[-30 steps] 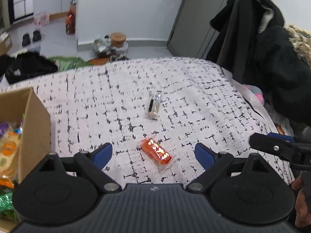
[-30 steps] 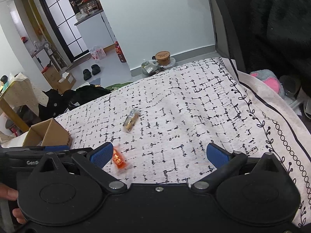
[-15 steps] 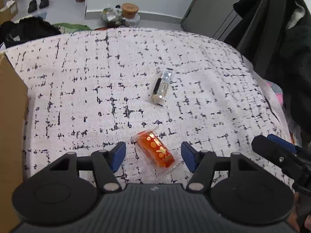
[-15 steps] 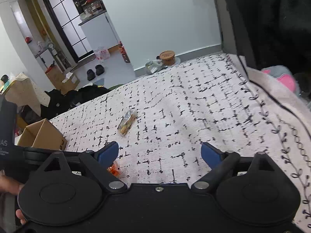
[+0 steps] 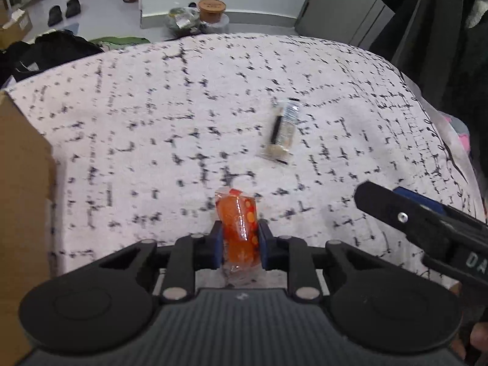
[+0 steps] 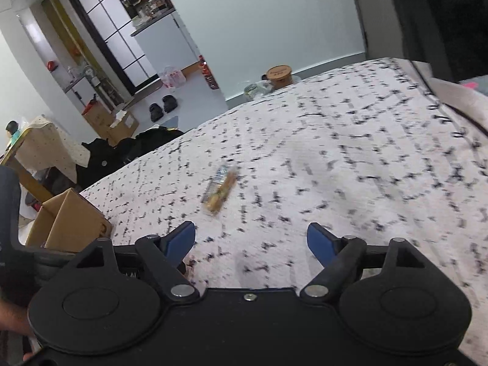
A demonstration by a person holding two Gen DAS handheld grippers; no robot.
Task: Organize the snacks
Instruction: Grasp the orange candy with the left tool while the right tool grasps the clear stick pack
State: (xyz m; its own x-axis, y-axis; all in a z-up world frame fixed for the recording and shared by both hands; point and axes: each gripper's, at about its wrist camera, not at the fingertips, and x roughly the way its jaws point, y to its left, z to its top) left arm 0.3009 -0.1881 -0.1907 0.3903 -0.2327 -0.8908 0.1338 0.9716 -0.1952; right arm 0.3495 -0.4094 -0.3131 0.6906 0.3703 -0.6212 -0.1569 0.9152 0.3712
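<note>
Your left gripper pinches the orange jelly packet at lower centre of its view, above the patterned cloth. Your right gripper is spread wide with nothing between its fingers. A clear-wrapped snack bar lies mid-frame ahead of it; the cardboard box sits at lower left.

Even, soft indoor light, faint shadows — motion blur smears the patterned cloth, fisheye bending the edges.

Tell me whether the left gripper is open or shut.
Shut: the left gripper has both blue pads pressed against the sides of the orange snack packet.
</note>
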